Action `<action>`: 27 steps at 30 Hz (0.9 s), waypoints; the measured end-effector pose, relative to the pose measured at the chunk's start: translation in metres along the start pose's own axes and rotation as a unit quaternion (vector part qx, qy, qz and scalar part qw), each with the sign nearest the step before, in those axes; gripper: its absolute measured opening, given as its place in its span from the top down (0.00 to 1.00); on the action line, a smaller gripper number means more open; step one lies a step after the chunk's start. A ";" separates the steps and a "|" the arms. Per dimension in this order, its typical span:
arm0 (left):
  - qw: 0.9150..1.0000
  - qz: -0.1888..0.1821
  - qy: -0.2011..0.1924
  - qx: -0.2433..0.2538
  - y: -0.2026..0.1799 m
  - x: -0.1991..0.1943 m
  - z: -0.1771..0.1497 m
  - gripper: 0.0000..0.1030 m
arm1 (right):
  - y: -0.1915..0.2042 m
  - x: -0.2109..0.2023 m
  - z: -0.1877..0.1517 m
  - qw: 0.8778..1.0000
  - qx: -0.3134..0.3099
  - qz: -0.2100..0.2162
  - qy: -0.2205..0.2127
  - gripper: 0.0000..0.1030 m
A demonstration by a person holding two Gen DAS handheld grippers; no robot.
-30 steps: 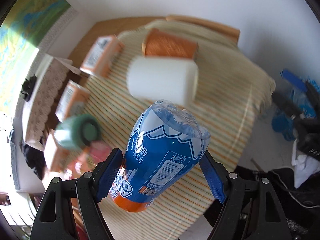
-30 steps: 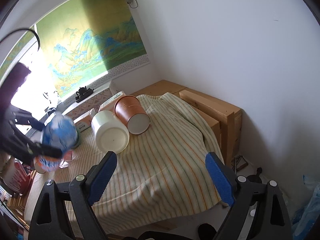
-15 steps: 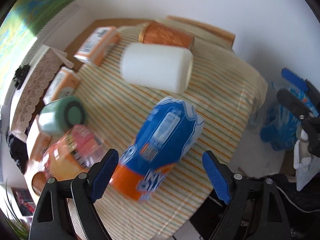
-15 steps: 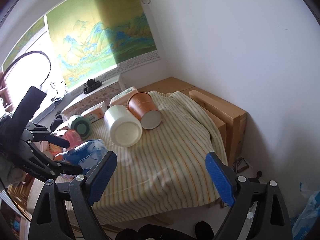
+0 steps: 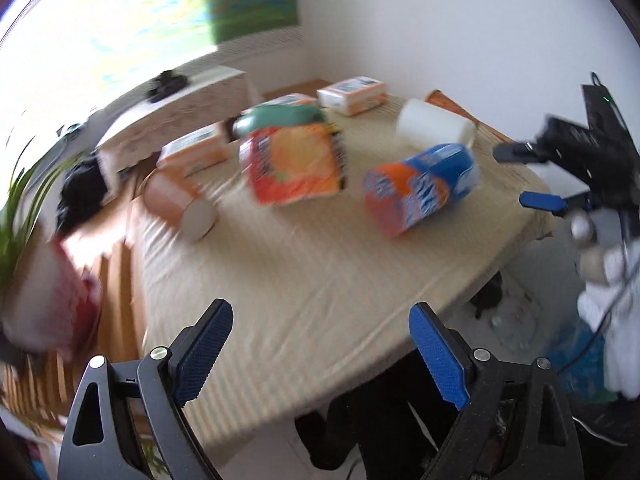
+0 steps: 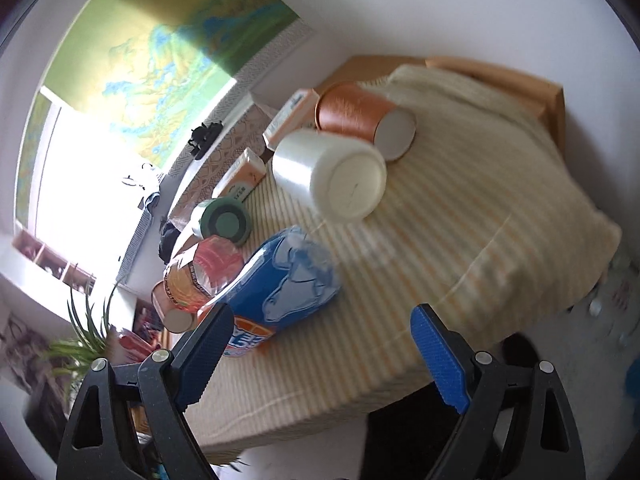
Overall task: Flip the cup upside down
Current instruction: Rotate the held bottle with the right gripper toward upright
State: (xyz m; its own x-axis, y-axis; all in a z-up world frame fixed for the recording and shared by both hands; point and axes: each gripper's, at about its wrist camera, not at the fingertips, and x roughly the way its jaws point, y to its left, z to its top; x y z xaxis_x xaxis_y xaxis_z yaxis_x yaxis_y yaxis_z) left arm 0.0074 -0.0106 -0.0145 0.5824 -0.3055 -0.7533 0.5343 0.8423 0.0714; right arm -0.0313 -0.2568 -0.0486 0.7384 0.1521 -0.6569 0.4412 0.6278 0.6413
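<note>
A blue and orange plastic cup point(image 5: 420, 186) point(image 6: 280, 296) stands upside down on the striped cloth. A white cup point(image 5: 434, 130) point(image 6: 332, 172) and an orange cup point(image 6: 362, 116) also stand upside down behind it. My left gripper point(image 5: 320, 352) is open and empty, drawn back above the table's front edge. My right gripper point(image 6: 320, 354) is open and empty near the table's front, with its left finger beside the blue cup. The right gripper point(image 5: 536, 184) also shows at the right in the left wrist view.
A red-orange cup point(image 5: 294, 166), a green cup point(image 5: 280, 118) and a small orange cup point(image 5: 180, 204) stand on the table point(image 5: 320, 260). Several orange boxes point(image 5: 354, 94) lie at the back. A plant point(image 6: 84, 336) and a wooden frame point(image 5: 116, 280) are at the left.
My left gripper let go of the blue cup, which now stands upside down on the cloth, and pulled back and away from it. My right gripper tilted and came closer to the table.
</note>
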 end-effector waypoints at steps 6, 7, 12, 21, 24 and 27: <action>0.997 0.025 0.018 -0.066 0.020 0.006 -0.073 0.09 | 0.025 0.028 -0.007 0.999 0.024 -0.024 0.024 0.15; 0.997 0.031 0.026 -0.072 0.022 0.009 -0.083 0.09 | 0.023 0.033 -0.007 0.998 0.043 -0.021 0.034 0.15; 0.994 0.071 0.018 -0.077 0.024 0.020 -0.108 0.09 | 0.016 0.043 -0.011 0.991 0.135 -0.006 0.012 0.15; 0.990 0.040 0.009 -0.136 0.039 0.024 -0.108 0.09 | 0.012 0.071 0.008 0.981 0.189 -0.013 0.030 0.15; 0.988 0.040 0.008 -0.146 0.042 0.024 -0.111 0.09 | 0.016 0.078 0.012 0.982 0.185 -0.021 0.031 0.15; 0.989 0.045 0.008 -0.140 0.040 0.024 -0.111 0.09 | 0.025 0.086 0.014 0.985 0.166 -0.035 0.034 0.15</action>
State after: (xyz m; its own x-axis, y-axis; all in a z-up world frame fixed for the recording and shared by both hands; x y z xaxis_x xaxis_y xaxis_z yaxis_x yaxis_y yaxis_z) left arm -0.0245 0.0652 -0.1021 0.6090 -0.2176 -0.7627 0.2885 0.9565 -0.0425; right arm 0.0501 -0.2388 -0.0832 0.6701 0.1754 -0.7212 0.6402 0.3552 0.6812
